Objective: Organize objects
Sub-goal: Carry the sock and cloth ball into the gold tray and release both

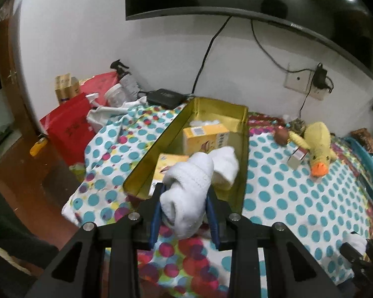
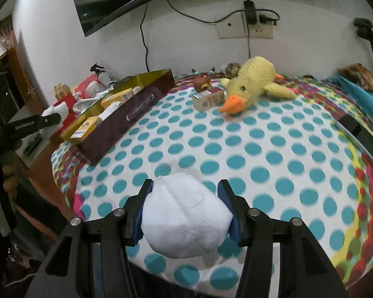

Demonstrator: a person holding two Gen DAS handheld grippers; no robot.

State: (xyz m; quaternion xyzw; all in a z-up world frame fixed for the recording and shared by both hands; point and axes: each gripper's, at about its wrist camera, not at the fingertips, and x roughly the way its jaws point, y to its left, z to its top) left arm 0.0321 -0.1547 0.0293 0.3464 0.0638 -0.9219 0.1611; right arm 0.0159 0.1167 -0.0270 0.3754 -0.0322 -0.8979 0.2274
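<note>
My left gripper (image 1: 185, 193) is shut on a rolled white sock (image 1: 186, 198) and holds it over the near end of a long gold tin box (image 1: 146, 159). The box holds two yellow cartons (image 1: 204, 139) and another white sock (image 1: 225, 166). My right gripper (image 2: 185, 188) is shut on a white sock ball (image 2: 184, 218) above the near edge of the dotted bedspread (image 2: 261, 149). The box also shows in the right wrist view (image 2: 136, 114), far left, with the left gripper (image 2: 49, 120) beside it.
A yellow plush duck (image 2: 251, 84) lies by a small carton (image 2: 209, 99) and a brown toy (image 2: 201, 80) near the wall. Red bags (image 1: 69, 124), bottles and a black adapter (image 1: 164, 96) crowd the far left. A dark flat object (image 2: 353, 126) lies at right.
</note>
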